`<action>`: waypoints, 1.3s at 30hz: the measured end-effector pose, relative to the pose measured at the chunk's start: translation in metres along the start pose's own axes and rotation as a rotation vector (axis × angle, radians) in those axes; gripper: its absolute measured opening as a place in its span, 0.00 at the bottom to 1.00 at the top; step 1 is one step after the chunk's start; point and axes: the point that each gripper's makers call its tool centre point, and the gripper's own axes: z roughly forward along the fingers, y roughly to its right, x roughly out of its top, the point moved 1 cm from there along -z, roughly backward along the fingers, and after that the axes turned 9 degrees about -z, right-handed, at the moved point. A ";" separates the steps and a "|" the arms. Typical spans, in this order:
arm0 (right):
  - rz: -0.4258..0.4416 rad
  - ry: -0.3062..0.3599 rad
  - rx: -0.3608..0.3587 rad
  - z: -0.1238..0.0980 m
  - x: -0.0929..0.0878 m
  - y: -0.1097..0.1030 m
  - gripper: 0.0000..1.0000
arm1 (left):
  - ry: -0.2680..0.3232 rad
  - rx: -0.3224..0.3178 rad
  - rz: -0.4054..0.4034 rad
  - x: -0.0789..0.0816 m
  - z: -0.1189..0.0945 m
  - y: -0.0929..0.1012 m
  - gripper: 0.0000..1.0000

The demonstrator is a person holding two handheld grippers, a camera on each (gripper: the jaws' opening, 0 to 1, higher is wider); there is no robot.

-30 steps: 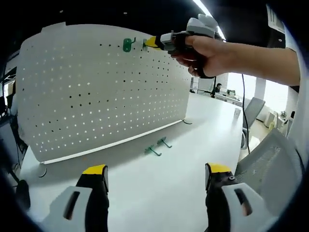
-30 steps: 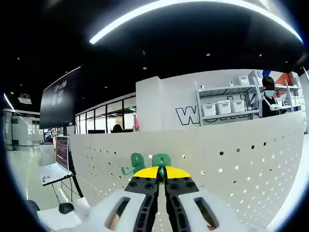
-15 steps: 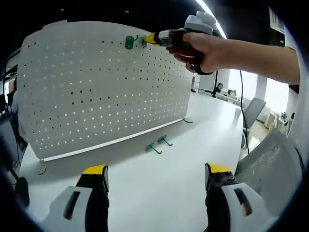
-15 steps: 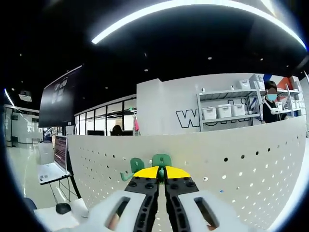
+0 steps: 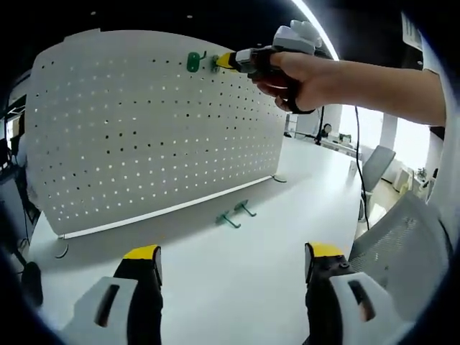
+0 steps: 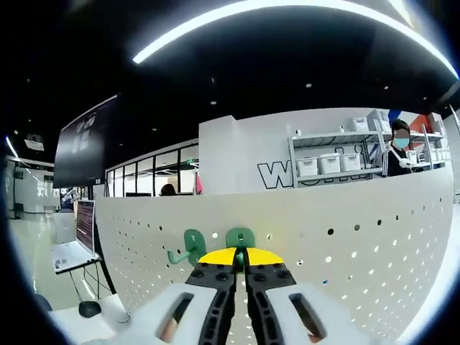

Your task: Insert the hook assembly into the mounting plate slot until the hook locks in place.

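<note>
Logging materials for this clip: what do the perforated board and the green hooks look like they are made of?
Perforated board: apparently thin sheet metal, matte white paint, even rows of punched holes; plastic not excluded. Green hooks, the mounted one, the one in the right gripper and two on the table: uniform glossy green, probably moulded plastic or coated metal.

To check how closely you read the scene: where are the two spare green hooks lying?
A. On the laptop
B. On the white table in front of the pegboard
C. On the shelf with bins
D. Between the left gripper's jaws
B: the two green hooks lie loose on the white table, just in front of the pegboard.
</note>
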 end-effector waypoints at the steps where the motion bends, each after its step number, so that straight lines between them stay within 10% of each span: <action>1: -0.003 0.002 -0.002 0.000 0.000 0.000 0.01 | 0.001 0.000 -0.001 0.000 0.000 0.000 0.84; 22: 0.035 0.008 -0.201 0.005 -0.002 -0.001 0.01 | 0.012 0.008 -0.017 0.003 -0.002 -0.004 0.83; 39: 0.031 -0.014 -0.109 0.003 -0.004 -0.006 0.09 | 0.012 0.007 -0.006 0.004 -0.002 -0.003 0.83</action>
